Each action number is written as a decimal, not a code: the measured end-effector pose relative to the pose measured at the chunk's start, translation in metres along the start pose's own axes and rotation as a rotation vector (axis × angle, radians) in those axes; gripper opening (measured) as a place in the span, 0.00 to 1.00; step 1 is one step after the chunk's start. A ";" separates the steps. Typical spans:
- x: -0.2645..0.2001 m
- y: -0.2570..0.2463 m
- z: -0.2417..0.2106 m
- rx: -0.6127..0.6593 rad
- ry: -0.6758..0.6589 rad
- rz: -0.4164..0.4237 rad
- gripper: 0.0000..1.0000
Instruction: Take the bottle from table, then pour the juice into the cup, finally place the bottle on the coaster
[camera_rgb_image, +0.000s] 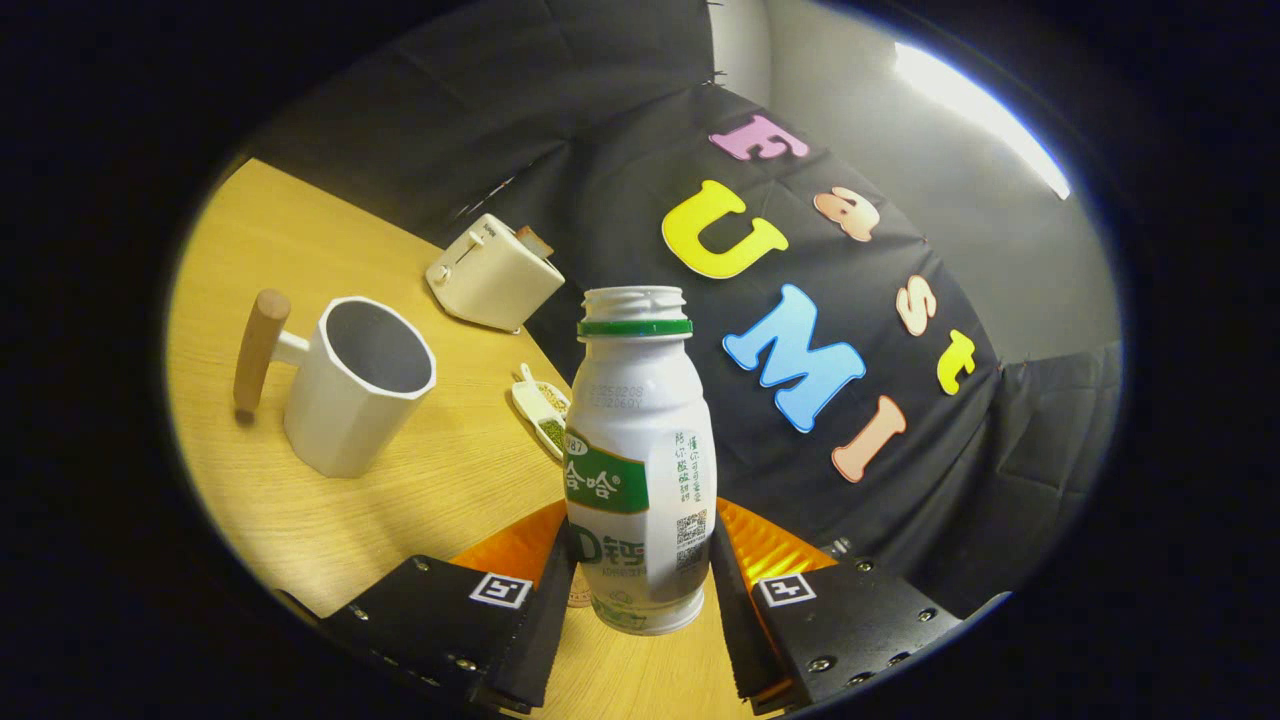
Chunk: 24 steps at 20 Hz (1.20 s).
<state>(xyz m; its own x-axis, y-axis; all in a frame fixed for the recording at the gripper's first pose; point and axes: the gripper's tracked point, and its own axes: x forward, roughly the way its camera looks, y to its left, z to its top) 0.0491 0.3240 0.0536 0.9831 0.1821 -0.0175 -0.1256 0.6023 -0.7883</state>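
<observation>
The gripper (640, 590) is holding the bottle (636, 460) between its two fingers, and both fingers are squeezing its lower half. The bottle is standing up and its top is open. The cup (352, 395) is waiting on the table (330, 520), ahead of the fingers and off to the left. The bottle looks like thin, smooth plastic, so it is probably light, a bit slippery, and easy to dent. Holding it low on the wide part seems best.

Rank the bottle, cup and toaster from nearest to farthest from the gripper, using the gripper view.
1. Bottle: between the fingers of the gripper, gripped.
2. Cup: beyond the fingers, on the table.
3. Toaster: behind the cup, by the wall.
</observation>
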 end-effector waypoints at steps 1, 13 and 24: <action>0.001 0.001 0.002 -0.032 0.000 -0.005 0.67; 0.010 0.014 0.011 -0.359 -0.023 -0.041 0.67; 0.016 0.016 0.017 -0.552 -0.038 -0.074 0.67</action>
<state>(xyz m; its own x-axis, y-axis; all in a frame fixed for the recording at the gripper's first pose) 0.0608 0.3497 0.0506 0.9798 0.1894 0.0641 0.0417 0.1200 -0.9919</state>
